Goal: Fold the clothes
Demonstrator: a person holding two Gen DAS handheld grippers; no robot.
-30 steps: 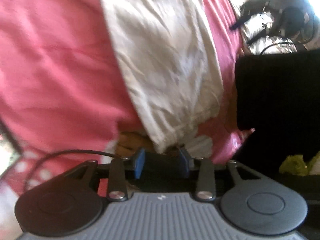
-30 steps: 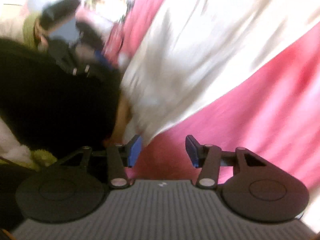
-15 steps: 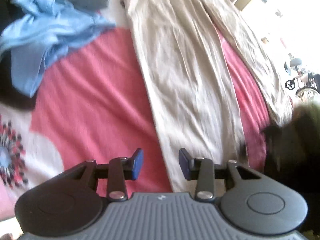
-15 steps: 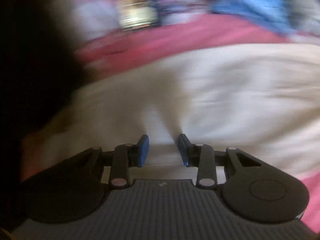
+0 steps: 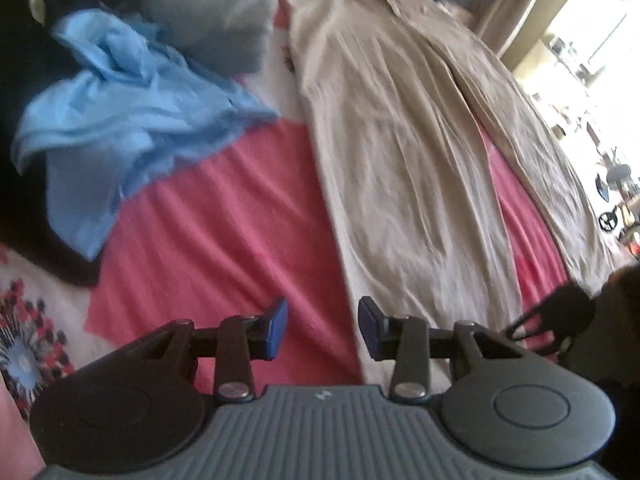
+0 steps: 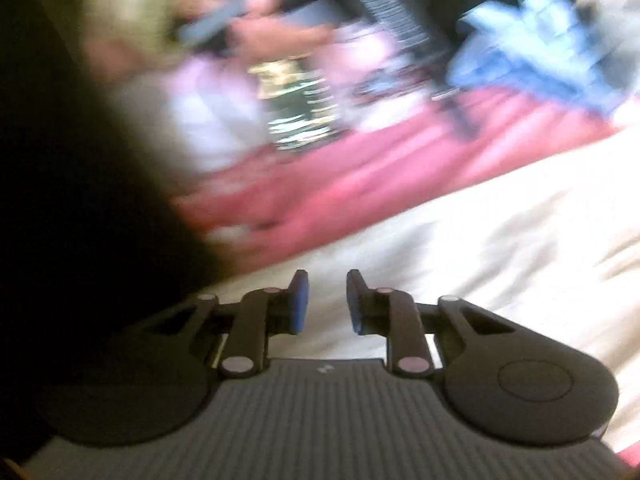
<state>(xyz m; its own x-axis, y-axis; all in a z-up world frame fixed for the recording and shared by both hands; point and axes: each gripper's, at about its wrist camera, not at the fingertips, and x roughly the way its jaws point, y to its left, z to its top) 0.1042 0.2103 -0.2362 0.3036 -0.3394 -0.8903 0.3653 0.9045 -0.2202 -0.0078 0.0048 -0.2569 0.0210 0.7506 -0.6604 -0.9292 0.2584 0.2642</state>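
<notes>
A pair of beige trousers [image 5: 404,152] lies stretched out flat on a pink bedspread [image 5: 224,232], legs running toward me, waistband at the far end. My left gripper [image 5: 322,326] hovers open over the near hem of the left leg, with nothing between its blue pads. In the blurred right wrist view, the same beige cloth [image 6: 500,240] fills the lower right. My right gripper [image 6: 323,300] is open just above it, its jaws holding nothing.
A crumpled light blue garment [image 5: 124,120] and a grey bundle [image 5: 216,20] lie at the far left, on dark cloth [image 5: 24,184]. A dark shape [image 5: 600,320] sits at the right edge. A black mass [image 6: 72,200] blocks the left of the right wrist view.
A second ago my left gripper held the trouser hem; it has let go and risen, so the whole garment shows. My right gripper has swung over the beige cloth and narrowed its gap.
</notes>
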